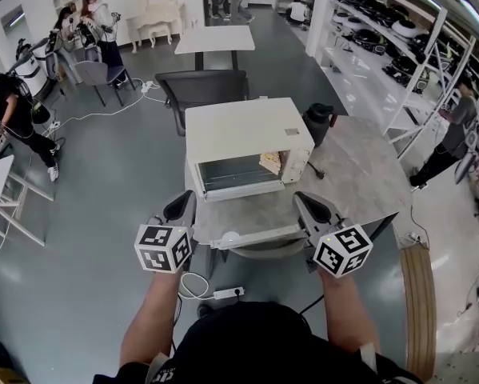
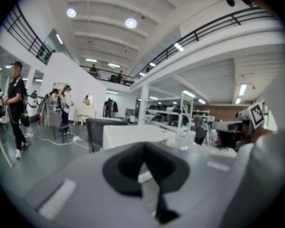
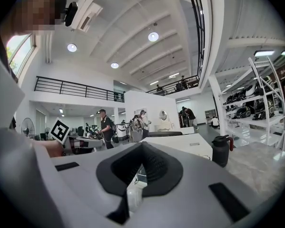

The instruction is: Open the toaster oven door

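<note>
The toaster oven (image 1: 247, 130) sits on the counter (image 1: 359, 174) with its front turned toward us. Its door (image 1: 237, 174) seems to stand upright against that front, though we cannot make out the handle. We hold the left gripper (image 1: 185, 205) and right gripper (image 1: 305, 205) over the counter's near edge, one to each side of the door. Both have their jaws together on nothing. We judge that this keeps the door within reach of either one.
</note>
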A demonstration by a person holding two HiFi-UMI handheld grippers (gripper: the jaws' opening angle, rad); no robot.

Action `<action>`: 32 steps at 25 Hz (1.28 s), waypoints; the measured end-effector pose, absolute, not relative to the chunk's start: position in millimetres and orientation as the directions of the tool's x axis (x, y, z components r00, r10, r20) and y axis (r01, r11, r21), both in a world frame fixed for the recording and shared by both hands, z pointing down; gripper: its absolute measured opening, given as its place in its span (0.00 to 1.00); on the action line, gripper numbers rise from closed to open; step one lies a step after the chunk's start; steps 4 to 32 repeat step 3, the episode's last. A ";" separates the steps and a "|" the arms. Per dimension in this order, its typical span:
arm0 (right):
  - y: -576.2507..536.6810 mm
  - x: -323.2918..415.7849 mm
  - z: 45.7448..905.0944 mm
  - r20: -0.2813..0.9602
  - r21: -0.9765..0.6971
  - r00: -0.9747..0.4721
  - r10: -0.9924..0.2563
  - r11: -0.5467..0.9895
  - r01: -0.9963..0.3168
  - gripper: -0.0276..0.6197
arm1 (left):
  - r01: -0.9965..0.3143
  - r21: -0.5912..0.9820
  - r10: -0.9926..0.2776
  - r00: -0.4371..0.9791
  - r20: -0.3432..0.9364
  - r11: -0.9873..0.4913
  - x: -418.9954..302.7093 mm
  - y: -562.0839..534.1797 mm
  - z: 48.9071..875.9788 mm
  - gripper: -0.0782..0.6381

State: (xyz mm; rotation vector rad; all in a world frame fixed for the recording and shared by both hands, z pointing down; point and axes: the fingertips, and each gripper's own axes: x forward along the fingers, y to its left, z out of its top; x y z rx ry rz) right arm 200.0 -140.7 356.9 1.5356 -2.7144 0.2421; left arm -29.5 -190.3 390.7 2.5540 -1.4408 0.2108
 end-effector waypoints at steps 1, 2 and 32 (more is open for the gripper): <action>-140.6 199.3 358.3 0.091 -0.129 -0.519 -0.850 0.507 -0.852 0.03 | -0.857 0.105 -0.828 0.514 0.224 -0.504 -30.1 -190.1 392.1 0.12; -140.5 198.7 359.7 0.093 -0.131 -0.520 -0.849 0.507 -0.852 0.03 | -0.858 0.106 -0.828 0.514 0.226 -0.503 -30.6 -190.0 393.4 0.12; -140.3 198.1 360.9 0.096 -0.133 -0.520 -0.848 0.507 -0.851 0.03 | -0.858 0.107 -0.827 0.513 0.229 -0.503 -31.2 -189.8 394.7 0.12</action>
